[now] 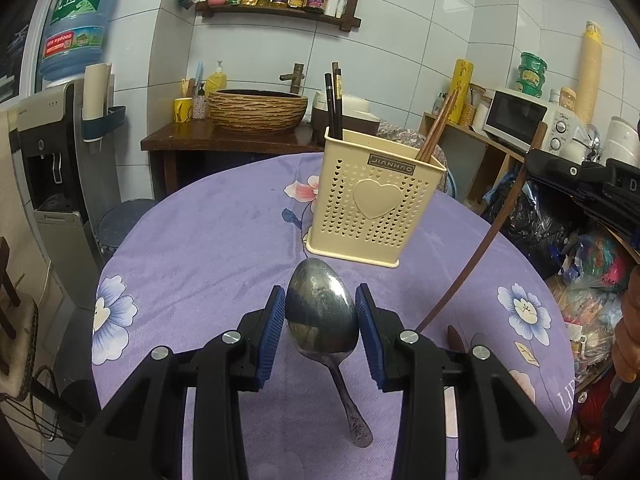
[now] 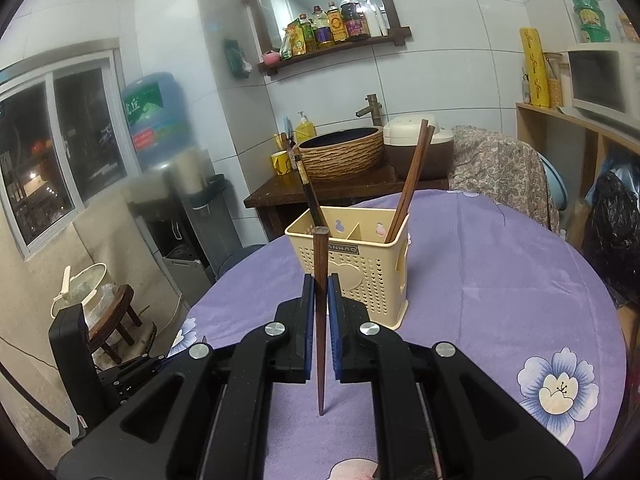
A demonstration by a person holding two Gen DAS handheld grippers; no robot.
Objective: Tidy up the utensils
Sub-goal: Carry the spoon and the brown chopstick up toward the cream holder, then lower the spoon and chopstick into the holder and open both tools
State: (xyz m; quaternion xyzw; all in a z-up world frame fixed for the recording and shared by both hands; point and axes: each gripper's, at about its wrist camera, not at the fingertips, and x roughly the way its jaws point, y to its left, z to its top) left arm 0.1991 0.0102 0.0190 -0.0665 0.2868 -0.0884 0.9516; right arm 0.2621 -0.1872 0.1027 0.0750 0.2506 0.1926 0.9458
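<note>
Steel spoon [image 1: 321, 312] sat pinched by its bowl in the left tongs [image 1: 320, 320], near the cream holder [image 1: 376, 200]. Right tongs [image 2: 320, 312] clamped a brown chopstick [image 2: 320, 320] upright before that holder, apparently for dropping in.

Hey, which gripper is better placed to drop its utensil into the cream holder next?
Probably the right gripper: it is shut on a brown chopstick, raised and facing the holder. The left gripper sits low, clamping a metal spoon by its bowl.
</note>
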